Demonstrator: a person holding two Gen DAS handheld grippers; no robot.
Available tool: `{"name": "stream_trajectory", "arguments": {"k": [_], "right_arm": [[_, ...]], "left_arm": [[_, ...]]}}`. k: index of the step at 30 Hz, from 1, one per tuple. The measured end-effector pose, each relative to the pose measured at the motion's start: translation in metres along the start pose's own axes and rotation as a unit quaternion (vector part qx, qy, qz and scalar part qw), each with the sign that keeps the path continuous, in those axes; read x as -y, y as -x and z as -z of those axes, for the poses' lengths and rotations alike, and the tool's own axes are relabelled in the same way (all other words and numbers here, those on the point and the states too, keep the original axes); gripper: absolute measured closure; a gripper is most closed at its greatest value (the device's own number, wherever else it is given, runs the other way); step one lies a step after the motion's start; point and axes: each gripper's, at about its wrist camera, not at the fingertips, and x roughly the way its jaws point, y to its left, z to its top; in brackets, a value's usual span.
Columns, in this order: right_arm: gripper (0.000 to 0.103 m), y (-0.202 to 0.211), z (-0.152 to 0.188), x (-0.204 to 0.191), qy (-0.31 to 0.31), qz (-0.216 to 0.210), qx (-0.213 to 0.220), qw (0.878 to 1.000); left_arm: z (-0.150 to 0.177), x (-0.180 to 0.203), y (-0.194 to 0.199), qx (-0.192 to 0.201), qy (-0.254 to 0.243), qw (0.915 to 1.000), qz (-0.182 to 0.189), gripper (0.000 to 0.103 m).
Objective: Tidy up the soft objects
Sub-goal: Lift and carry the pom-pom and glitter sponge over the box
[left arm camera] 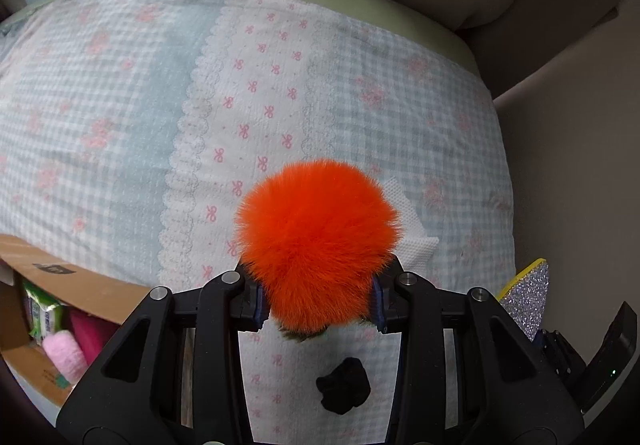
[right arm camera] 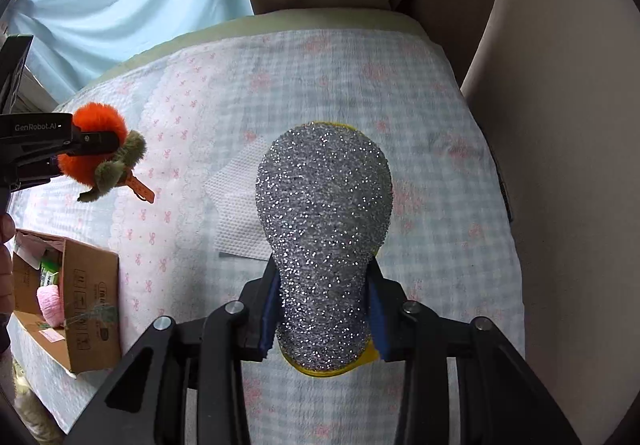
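Observation:
My left gripper [left arm camera: 318,305] is shut on a fluffy orange pom-pom toy [left arm camera: 318,241] with green furry leaves and holds it above the bed. In the right wrist view the toy [right arm camera: 96,143] and the left gripper [right arm camera: 86,149] show at the left, with an orange tag hanging from the toy. My right gripper [right arm camera: 322,313] is shut on a silver glitter sponge with a yellow back [right arm camera: 324,221], held above the bed. The sponge's edge [left arm camera: 526,295] shows at the right of the left wrist view. A small black soft object [left arm camera: 343,385] lies on the bedcover below the left gripper.
A checked blue and white bedcover [left arm camera: 120,105] with pink bows covers the bed. An open cardboard box [right arm camera: 86,305] at the left holds pink yarn [right arm camera: 52,305] and green packets; it also shows in the left wrist view [left arm camera: 24,357]. A white tissue [right arm camera: 236,205] lies on the cover. Beige cushions [right arm camera: 560,165] stand behind and to the right.

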Motion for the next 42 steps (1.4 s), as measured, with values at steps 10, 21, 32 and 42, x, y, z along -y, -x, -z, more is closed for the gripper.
{"name": "stream_trajectory", "arguments": {"k": [10,21,32,42], "right_arm": [[0.068,0.095,-0.001,-0.042,0.016,-0.018,0.037,0.999],[0.068,0.171,0.011,-0.123,0.055,-0.069,0.072,0.994],[0.068,0.175,0.033,-0.234,0.074,-0.104,0.056,0.99],[0.068,0.125,0.053,-0.316,0.037,-0.097,0.002,0.995]], "left_arm": [[0.044,-0.004,0.122,0.051,-0.004,0.9986,0.014,0.069],[0.102,-0.054,0.231,0.094,0.001,0.9956,-0.01,0.069],[0.126,-0.156,0.262,0.079,0.005,0.9958,-0.046,0.069],[0.123,-0.255,0.224,0.014,-0.015,0.9989,-0.042,0.069]]}}
